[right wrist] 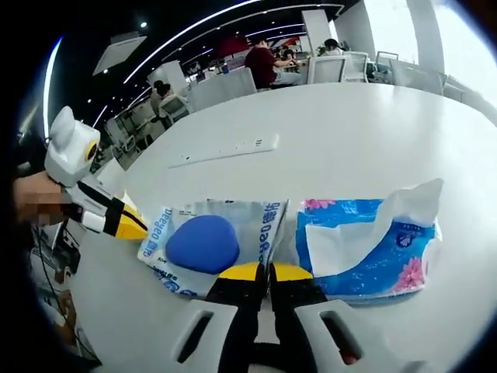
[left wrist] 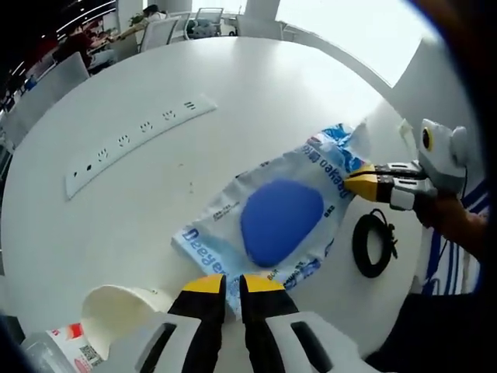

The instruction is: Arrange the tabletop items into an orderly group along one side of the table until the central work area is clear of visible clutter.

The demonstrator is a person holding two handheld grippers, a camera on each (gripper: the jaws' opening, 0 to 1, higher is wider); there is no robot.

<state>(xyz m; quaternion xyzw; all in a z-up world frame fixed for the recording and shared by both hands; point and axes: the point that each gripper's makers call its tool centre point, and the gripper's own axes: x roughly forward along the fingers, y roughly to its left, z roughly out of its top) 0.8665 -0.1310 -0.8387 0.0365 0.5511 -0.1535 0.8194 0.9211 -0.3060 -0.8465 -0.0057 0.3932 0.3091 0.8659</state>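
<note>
The tissue pack (left wrist: 276, 221) lies flat on the round white table (left wrist: 256, 101), pretty much mid-table in the left gripper view, with a big blue oval printed on the clear wrapper; looks light, floppy and slick to me, so I'd guess it sags and crinkles rather than lifts stiff; the edges or end seams are the place to pinch, not the puffy middle. The left gripper (left wrist: 231, 286) has its yellow tips nearly together right at the near edge of the wrapper; looks like it's nipping the film, though I can't tell for sure. The right gripper (right wrist: 269, 273) is the same story, tips almost touching at the pack's edge, by the gap between it and a second blue pack with flowers (right wrist: 373, 241) lying just beside it, torn open at one end. Further out: a long white power strip (left wrist: 136, 140), a coiled black cable (left wrist: 374, 243) near the table edge, a white paper cup (left wrist: 116, 311) on its side next to a small bottle (left wrist: 58, 351); people at desks in the background.
</note>
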